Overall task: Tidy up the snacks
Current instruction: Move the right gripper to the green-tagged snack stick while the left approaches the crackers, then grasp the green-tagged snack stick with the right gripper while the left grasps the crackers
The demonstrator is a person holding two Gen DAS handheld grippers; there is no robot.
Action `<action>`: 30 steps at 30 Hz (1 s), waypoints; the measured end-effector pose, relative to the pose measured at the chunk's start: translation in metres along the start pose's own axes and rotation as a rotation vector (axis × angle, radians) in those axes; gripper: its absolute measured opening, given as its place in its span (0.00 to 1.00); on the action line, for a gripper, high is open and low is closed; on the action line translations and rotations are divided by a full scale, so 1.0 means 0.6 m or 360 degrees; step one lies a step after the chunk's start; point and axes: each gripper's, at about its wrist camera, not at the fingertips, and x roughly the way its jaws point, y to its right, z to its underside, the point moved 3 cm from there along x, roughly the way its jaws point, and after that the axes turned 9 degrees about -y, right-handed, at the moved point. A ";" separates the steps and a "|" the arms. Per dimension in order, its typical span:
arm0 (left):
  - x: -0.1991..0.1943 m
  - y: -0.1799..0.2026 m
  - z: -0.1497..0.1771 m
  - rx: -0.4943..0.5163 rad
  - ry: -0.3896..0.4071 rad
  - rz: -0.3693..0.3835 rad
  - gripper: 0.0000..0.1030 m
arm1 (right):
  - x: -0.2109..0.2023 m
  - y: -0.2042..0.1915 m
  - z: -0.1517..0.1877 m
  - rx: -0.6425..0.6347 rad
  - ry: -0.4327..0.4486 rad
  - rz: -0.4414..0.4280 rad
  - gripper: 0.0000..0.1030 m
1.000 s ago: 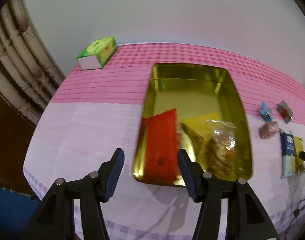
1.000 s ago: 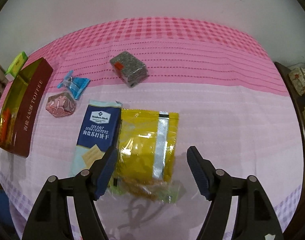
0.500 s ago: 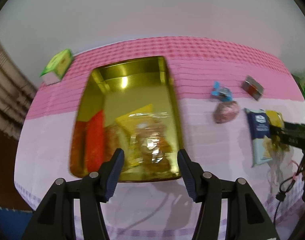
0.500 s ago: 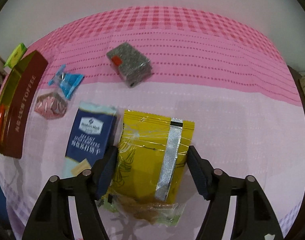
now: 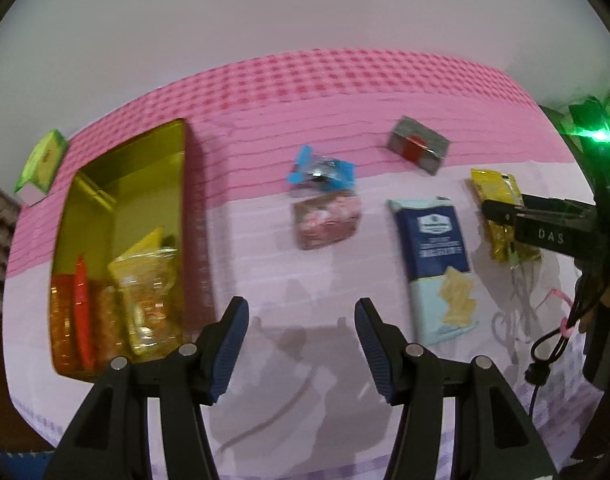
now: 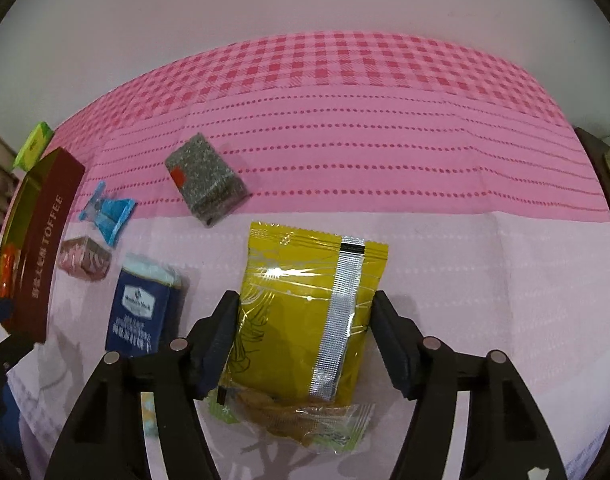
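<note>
1. While the right gripper (image 6: 303, 338) straddles the yellow packet (image 6: 305, 312), its jaws stand spread at the packet's two long edges, touching or nearly so; whether they have clamped yet cannot be told, so it reads as released and closing in.
2. That packet lies flat on the pink cloth (image 6: 445, 184), at the right end of the row of loose snacks, which likely makes it the next pick.
3. The left gripper (image 5: 301, 340) hangs released over bare cloth, gripping nothing, just right of the tin (image 5: 125, 168).
4. The tin sits at the left with red and clear-wrapped snacks packed at its near end; its far half is bare, so room remains.
5. Loose between packet and tin: a cracker pack (image 5: 433, 256) just left of the packet, a pink sweet (image 5: 327, 220), a blue candy (image 5: 321, 170), and a grey block (image 5: 417, 144) farther off.
6. The cracker pack lies close by the right gripper's left finger and could get nudged.
7. A green box (image 5: 39, 168) sits beyond the tin.
</note>
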 end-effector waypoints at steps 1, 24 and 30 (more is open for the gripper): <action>0.003 0.008 -0.002 0.0004 -0.0004 0.0012 0.55 | -0.005 0.006 0.006 0.0004 0.0008 -0.0015 0.61; 0.065 0.122 -0.041 0.0021 -0.0032 0.0157 0.55 | -0.056 0.030 0.121 -0.0281 0.0017 -0.0197 0.62; 0.068 0.129 -0.042 0.0025 -0.0009 0.0117 0.57 | -0.049 0.013 0.146 -0.0332 -0.0021 -0.0220 0.56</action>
